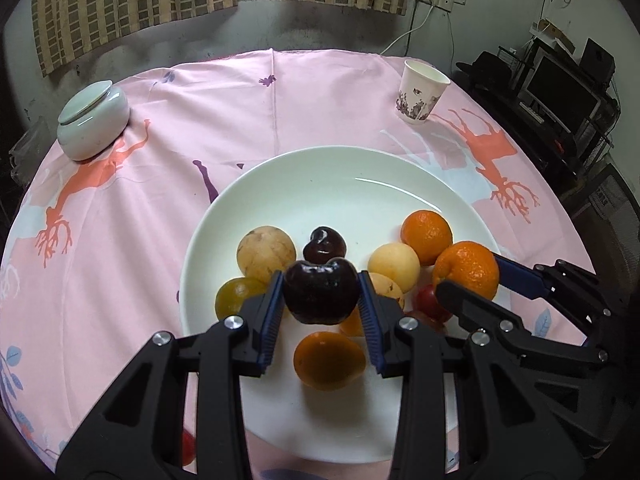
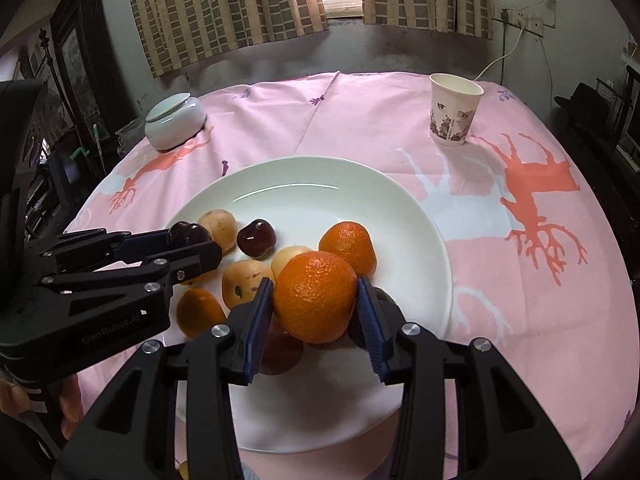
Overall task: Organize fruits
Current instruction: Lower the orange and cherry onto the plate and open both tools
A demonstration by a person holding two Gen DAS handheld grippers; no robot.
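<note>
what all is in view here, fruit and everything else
plate: one, white, centre of pink tablecloth
dark cherry: one, in left gripper
second cherry: one, dark, on plate
mandarin: one, orange, in right gripper
second mandarin: one, orange, on plate
tan fruits: several, on plate
paper cup: one, white, far right
lidded jar: one, pale green, far left
both jaws: gripping fruit

Plate at table centre, on tablecloth. Lidded jar at ten o'clock, paper cup at one o'clock. Fruits heaped in plate's near half: oranges right, cherry middle.
</note>
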